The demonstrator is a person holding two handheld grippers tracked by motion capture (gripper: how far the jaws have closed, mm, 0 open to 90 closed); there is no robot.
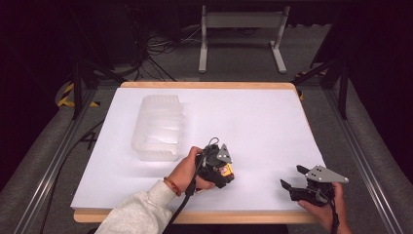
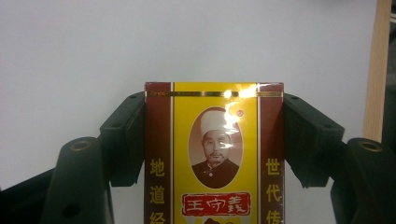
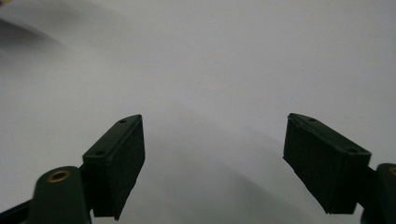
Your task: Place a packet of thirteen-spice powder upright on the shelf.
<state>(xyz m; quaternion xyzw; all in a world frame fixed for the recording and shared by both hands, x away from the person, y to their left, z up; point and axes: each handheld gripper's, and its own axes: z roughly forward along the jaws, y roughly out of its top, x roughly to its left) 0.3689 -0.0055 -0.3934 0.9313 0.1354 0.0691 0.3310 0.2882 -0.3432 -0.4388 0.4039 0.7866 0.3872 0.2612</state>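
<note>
At the bottom right of the high view, the right gripper (image 1: 293,177) sits low with its jaws wide apart — nothing between them. Near the bottom middle, the left gripper (image 1: 225,171) squeezes a yellow and red box (image 2: 214,154) tight. Farther back, upper left, stands a clear plastic tub (image 1: 158,127) — on the white table (image 1: 253,117).

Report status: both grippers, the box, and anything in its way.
Left gripper shut on the box. Right gripper open, nothing between its jaws. Plastic bin left of the box, apart from it; white sheet bare between them.
</note>
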